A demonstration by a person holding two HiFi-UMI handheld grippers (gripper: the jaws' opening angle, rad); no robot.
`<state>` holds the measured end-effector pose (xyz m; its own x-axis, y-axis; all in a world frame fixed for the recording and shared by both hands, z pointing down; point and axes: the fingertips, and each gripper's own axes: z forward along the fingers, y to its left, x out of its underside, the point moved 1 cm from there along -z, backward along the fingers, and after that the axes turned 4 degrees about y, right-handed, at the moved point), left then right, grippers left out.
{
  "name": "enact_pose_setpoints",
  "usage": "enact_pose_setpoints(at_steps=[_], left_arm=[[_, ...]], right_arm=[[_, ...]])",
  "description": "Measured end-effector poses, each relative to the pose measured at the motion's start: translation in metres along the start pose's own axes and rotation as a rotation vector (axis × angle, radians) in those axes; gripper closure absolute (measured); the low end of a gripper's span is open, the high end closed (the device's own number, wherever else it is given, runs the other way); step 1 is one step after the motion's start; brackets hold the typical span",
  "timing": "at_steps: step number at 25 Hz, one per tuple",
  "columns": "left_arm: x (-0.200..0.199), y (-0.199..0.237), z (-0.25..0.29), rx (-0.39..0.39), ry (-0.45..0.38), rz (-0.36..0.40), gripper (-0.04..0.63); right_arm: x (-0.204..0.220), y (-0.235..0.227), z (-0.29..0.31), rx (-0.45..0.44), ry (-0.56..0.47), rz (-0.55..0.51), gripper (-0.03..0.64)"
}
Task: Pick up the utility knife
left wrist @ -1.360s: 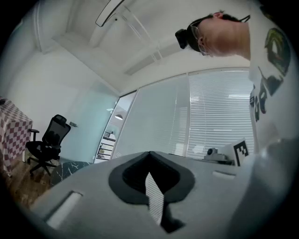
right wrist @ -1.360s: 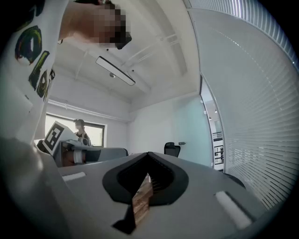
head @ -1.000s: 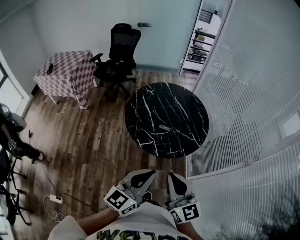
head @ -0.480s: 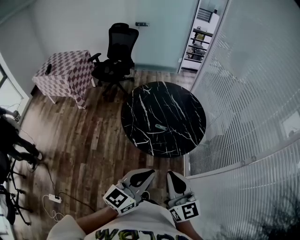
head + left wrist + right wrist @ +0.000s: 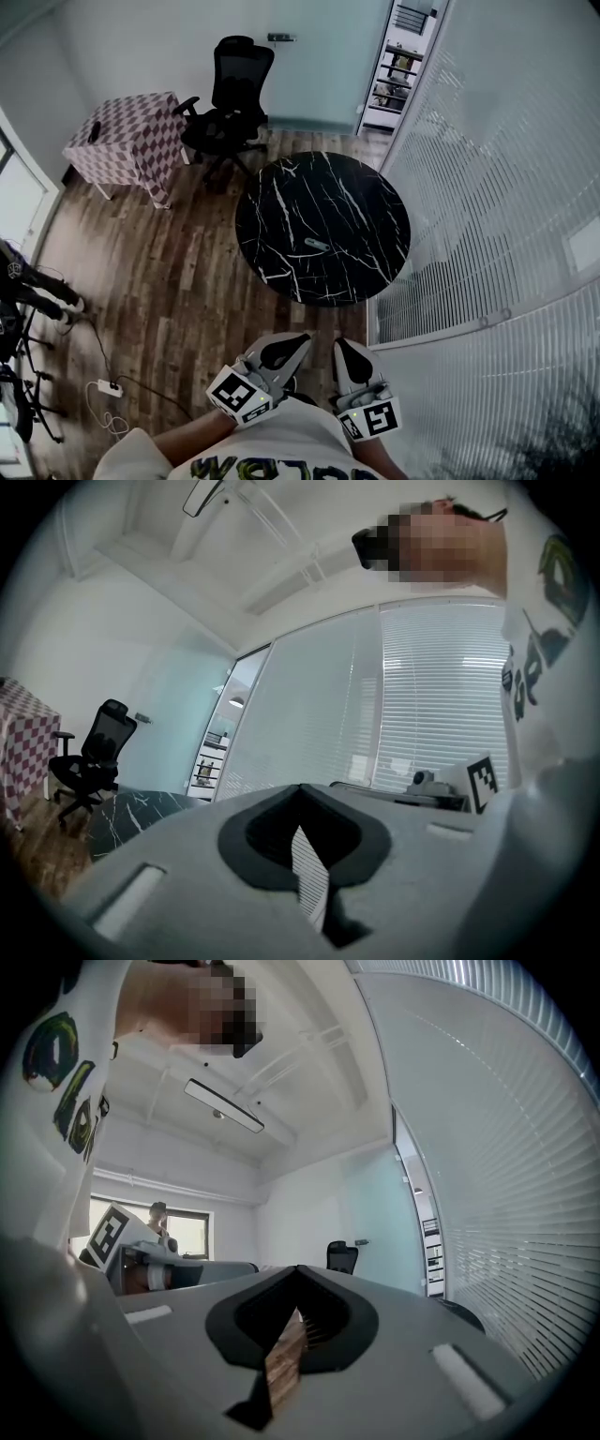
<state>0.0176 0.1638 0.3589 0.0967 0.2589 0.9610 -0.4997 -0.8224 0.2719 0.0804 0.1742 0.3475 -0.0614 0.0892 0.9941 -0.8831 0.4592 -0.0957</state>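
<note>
The utility knife [image 5: 317,246] is a small grey bar lying on the round black marble table [image 5: 281,197], near its middle. Both grippers are held close to the person's body at the bottom of the head view, well short of the table, over the wooden floor. My left gripper [image 5: 289,347] points toward the table with its jaws together and nothing in them [image 5: 302,797]. My right gripper [image 5: 348,355] sits beside it, likewise shut and empty [image 5: 298,1281]. The knife appears in neither gripper view.
A black office chair [image 5: 230,98] and a table with a checked cloth [image 5: 127,141] stand beyond the marble table on the left. A glass wall with blinds [image 5: 497,187] runs along the right. A power strip with cable [image 5: 105,388] and stand legs [image 5: 28,300] lie at left.
In the head view the table, the knife and the room have drifted slightly up and left. Both grippers keep their places by the body, still shut.
</note>
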Motion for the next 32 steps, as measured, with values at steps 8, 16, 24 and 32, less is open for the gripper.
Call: enact_pose_setpoints(at_steps=[8,16,24,32], left_arm=[[0.012,0.023,0.011,-0.039,0.02,-0.016,0.592],[0.006,0.071,0.044,-0.04,0.024,-0.03,0.591],[-0.023,0.145,0.08,-0.036,0.005,-0.042,0.591],[-0.052,0.226,0.1,-0.034,-0.002,-0.035,0.591]], right_arm=[[0.018,-0.016,0.02,-0.028,0.032,0.015,0.615],[0.02,-0.048,0.061,-0.019,0.062,0.014,0.615],[0.011,-0.078,0.143,-0.025,0.09,-0.012,0.615],[-0.005,-0.09,0.233,-0.037,0.086,-0.052,0.615]])
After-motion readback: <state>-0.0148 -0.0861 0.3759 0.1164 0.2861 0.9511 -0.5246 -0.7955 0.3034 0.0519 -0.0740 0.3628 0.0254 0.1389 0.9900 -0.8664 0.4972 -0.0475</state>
